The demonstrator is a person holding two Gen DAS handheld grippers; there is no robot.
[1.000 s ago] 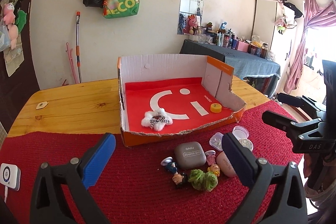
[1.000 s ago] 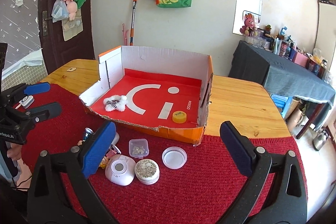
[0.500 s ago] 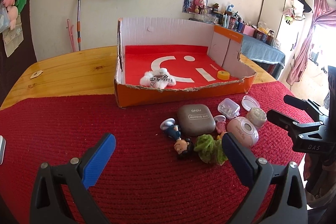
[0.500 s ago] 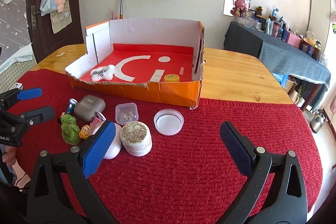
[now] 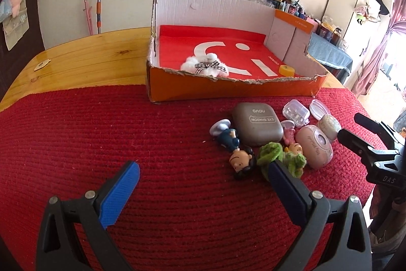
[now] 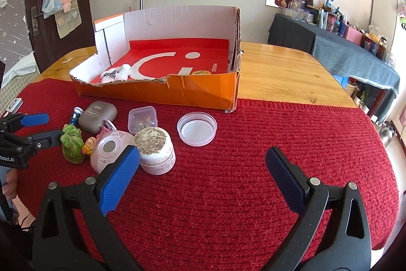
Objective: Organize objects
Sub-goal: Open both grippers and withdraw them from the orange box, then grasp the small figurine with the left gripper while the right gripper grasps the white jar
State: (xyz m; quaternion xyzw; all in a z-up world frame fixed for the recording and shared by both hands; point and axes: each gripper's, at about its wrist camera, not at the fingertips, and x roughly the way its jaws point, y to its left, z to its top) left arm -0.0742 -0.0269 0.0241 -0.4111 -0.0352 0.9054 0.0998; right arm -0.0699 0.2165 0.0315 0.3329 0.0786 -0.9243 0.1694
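An orange cardboard box (image 5: 228, 90) (image 6: 203, 93) with a red floor holds a white plush bow (image 5: 205, 65) and a yellow disc (image 5: 286, 70). In front of it on the red mat lies a cluster: grey eyeshadow case (image 5: 256, 122) (image 6: 97, 116), dark-haired figurine (image 5: 239, 160), green plush (image 5: 276, 159) (image 6: 72, 142), pink round case (image 5: 314, 146) (image 6: 109, 149), white jar (image 6: 154, 150), clear small box (image 6: 142, 118), clear lid (image 6: 196, 128). My left gripper (image 5: 203, 174) is open, low over the mat, its right finger beside the green plush. My right gripper (image 6: 203, 164) is open, empty, right of the jar.
The red woven mat (image 6: 279, 144) covers the near half of a wooden table (image 6: 279, 70). A white device (image 6: 14, 104) lies at the mat's left edge. A dark-clothed side table (image 6: 342, 47) with bottles stands to the right behind.
Both grippers have come lower and nearer the mat and cluster; the left gripper's right finger now sits next to the green plush. Both stay open. No object has moved.
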